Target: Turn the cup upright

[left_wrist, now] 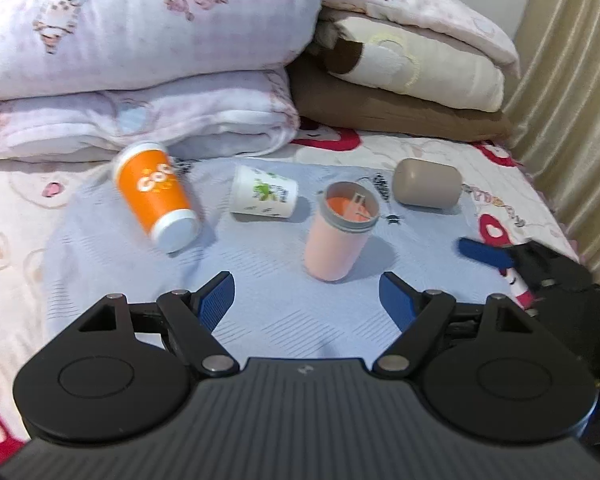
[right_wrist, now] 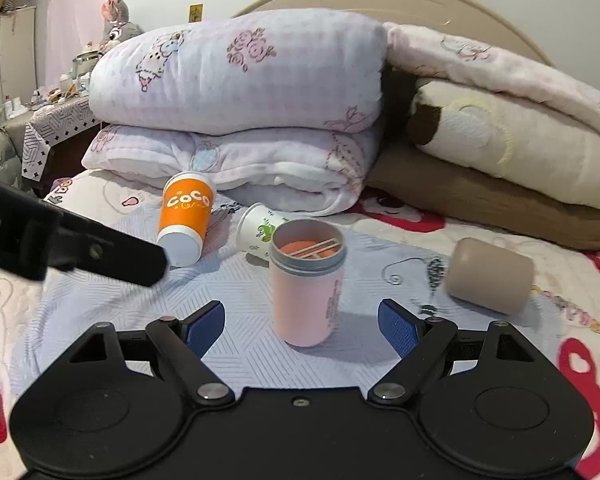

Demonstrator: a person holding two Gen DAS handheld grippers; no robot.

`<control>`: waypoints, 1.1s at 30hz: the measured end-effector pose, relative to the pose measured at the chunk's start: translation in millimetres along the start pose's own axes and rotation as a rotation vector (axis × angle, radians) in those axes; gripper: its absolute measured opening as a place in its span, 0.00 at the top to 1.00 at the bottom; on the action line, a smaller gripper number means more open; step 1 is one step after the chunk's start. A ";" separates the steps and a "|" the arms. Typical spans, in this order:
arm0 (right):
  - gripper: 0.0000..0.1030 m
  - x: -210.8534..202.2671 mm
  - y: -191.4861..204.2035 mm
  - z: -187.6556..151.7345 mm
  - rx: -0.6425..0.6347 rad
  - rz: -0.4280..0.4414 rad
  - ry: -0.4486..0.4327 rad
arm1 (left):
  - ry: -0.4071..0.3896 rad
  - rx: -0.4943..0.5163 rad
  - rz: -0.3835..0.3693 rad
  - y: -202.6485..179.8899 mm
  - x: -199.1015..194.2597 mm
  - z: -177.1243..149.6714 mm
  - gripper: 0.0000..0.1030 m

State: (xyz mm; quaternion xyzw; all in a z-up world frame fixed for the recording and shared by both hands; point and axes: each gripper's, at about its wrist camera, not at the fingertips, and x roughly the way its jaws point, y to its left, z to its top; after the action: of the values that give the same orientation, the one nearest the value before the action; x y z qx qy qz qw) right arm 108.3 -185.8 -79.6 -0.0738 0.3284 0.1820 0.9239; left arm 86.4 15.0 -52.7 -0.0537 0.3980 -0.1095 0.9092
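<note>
One pink cup (right_wrist: 308, 284) upright, ahead of right hand-held gripper (right_wrist: 300, 320)

The left hand-held gripper (left_wrist: 307, 294) is level and points forward, its two blue-padded fingers (left_wrist: 216, 300) spread wide with nothing between them. The right hand-held gripper (right_wrist: 301, 322) is posed the same way, fingers (right_wrist: 398, 330) wide apart and holding nothing. Each shows in the other's camera: the right at the left view's right edge, the left as a dark, blurred shape at the right view's left edge.

Open cloth separates pink cup (right_wrist: 307, 280) from tan cup (right_wrist: 490, 276).
</note>
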 end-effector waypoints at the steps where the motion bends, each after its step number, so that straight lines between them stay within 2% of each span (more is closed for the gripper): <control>1: 0.15 -8.7 -1.5 2.9 0.001 -0.012 0.000 | 0.006 0.000 0.024 0.7 -6.4 -0.3 0.23; 5: 0.15 -46.4 -9.5 14.1 0.029 -0.048 0.000 | 0.028 0.016 0.129 -3.4 -34.5 -2.8 0.21; 6: 0.15 -57.7 -12.6 16.6 0.047 -0.052 0.000 | 0.025 0.021 0.140 -5.2 -43.0 -3.5 0.16; 7: 0.15 -67.3 -16.4 18.5 0.067 -0.053 0.000 | 0.017 0.023 0.143 -6.2 -50.5 -3.8 0.12; 12: 0.15 -111.6 -27.6 24.4 0.137 -0.094 0.008 | -0.006 0.038 0.138 -18.8 -84.8 -3.6 0.07; 16: 0.12 -138.7 -30.1 26.8 0.159 -0.142 0.011 | -0.004 0.038 0.121 -31.7 -102.4 -3.2 0.05; 20: 0.03 -166.8 -27.0 27.0 0.176 -0.212 -0.011 | -0.001 0.040 0.132 -41.4 -115.4 -5.8 0.05; 22: 0.03 -178.7 -25.8 27.5 0.198 -0.249 -0.011 | 0.000 0.043 0.143 -45.5 -120.5 -7.0 0.04; 33: 0.03 -225.2 -18.4 24.9 0.251 -0.256 -0.016 | -0.027 0.056 0.202 -56.9 -148.6 -12.2 0.04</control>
State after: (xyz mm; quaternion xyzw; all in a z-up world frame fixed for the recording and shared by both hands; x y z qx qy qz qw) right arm -31.9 -261.2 82.6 0.0026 0.3291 0.0212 0.9441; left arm -29.5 -4.4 55.4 0.0105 0.3858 -0.0278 0.9221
